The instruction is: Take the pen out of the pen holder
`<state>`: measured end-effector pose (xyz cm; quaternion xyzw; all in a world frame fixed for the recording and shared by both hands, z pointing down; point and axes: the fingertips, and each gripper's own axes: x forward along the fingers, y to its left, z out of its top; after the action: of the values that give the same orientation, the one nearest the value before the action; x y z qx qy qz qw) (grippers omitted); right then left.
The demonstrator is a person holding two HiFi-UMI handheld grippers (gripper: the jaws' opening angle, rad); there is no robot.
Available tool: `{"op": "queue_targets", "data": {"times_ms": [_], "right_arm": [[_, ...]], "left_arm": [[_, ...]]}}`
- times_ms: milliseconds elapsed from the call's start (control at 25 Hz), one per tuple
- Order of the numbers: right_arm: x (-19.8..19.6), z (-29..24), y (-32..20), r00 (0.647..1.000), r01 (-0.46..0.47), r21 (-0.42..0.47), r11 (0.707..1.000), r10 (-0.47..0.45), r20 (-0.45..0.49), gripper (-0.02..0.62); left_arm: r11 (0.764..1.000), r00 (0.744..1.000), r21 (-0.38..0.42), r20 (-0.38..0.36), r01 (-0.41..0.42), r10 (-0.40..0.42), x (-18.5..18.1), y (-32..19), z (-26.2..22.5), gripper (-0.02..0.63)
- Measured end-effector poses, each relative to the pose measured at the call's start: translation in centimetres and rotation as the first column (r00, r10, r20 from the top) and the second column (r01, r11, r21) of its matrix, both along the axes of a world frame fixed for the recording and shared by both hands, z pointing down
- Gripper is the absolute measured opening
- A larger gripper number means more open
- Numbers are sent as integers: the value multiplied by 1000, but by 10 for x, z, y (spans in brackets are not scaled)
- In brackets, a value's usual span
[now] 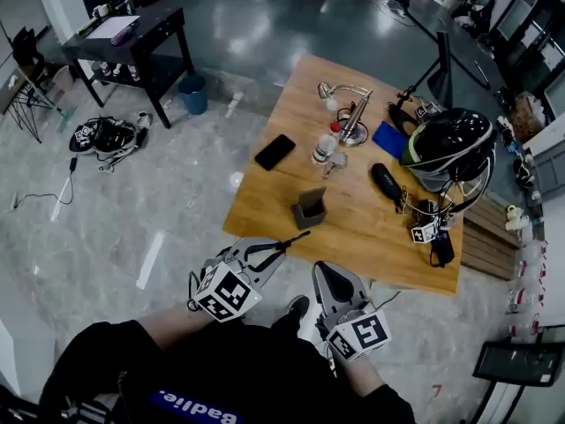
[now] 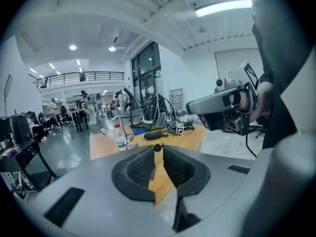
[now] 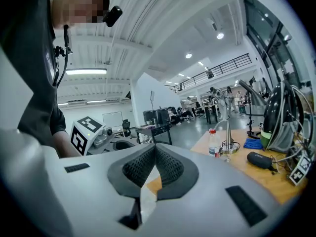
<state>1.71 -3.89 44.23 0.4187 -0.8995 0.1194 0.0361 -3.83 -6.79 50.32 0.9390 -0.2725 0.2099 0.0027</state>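
A grey pen holder (image 1: pixel 310 208) stands near the front edge of the wooden table (image 1: pixel 265 210). My left gripper (image 1: pixel 269 254) hangs in front of the table, below the holder in the head view, shut on a black pen (image 1: pixel 296 238) whose free end points up towards the holder. Seen from the left gripper view, the pen's end (image 2: pixel 157 148) shows pinched between the pad tips. My right gripper (image 1: pixel 325 270) is close beside the left one, off the table, its pads (image 3: pixel 168 164) meeting at the tips with nothing between them.
On the table lie a black phone (image 1: pixel 274 151), a water bottle (image 1: pixel 325 144), a desk lamp (image 1: pixel 353 113), a blue cloth (image 1: pixel 389 139), a black case (image 1: pixel 387 182) and a helmet (image 1: pixel 450 148) with cables. A dark side table (image 1: pixel 132 38) and blue bin (image 1: pixel 193 94) stand far left.
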Motion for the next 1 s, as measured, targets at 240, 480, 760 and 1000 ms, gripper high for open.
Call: {"op": "queue_targets", "data": {"times_ms": [240,480,760,1000], "right_arm": [[-20,3,23,1000,5,0,1000,-5,-17,6],[-20,-6,43,998,63,21,998,-63,-26,6],[-7,-10,51,997,80,35,996,-80,-20,6],[2,-11,56,996,89,39,995,-88,-22,6]], "left_arm": [[1000,1000,8,-11,-16,16,-15,27,-14,64],[1000,1000,6,-22,15,-15,-8,46,-29,64],[999,999,17,-19,39,-39,2,53,-33,64],[998,998,18,-9,55,-55,7,55,-32,64]]}}
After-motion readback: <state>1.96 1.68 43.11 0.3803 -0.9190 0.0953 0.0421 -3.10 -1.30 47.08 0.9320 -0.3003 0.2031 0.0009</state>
